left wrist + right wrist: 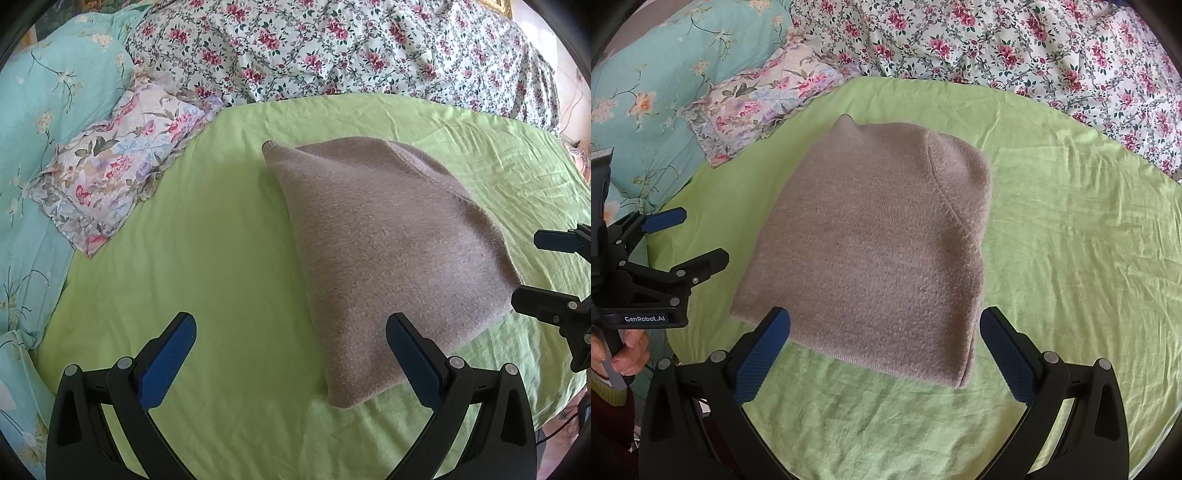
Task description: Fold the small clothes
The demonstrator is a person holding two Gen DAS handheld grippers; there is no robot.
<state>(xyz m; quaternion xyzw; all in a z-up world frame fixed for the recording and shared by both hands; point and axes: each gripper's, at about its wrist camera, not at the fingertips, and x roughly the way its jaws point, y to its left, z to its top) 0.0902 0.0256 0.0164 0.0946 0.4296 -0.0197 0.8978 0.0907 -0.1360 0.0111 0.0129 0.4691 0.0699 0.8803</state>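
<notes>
Sweater [871, 251] lies folded into a compact block on green sheet [1071, 258], approx. done, w/ maybe one fold left. Left gripper [291, 354] and right gripper [886, 343] both hover spread wide, holding nothing.

Bed, green sheet [229, 229] wrinkled; folded beige knit garment [871, 243] flat mid-sheet; floral pillow [118, 162] at sheet's left edge.

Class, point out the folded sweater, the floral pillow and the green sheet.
folded sweater [871, 243]: right wrist view, middle of knit top.
floral pillow [118, 166]: left wrist view, centre of cover.
green sheet [1071, 240]: right wrist view, bare stretch.
</notes>
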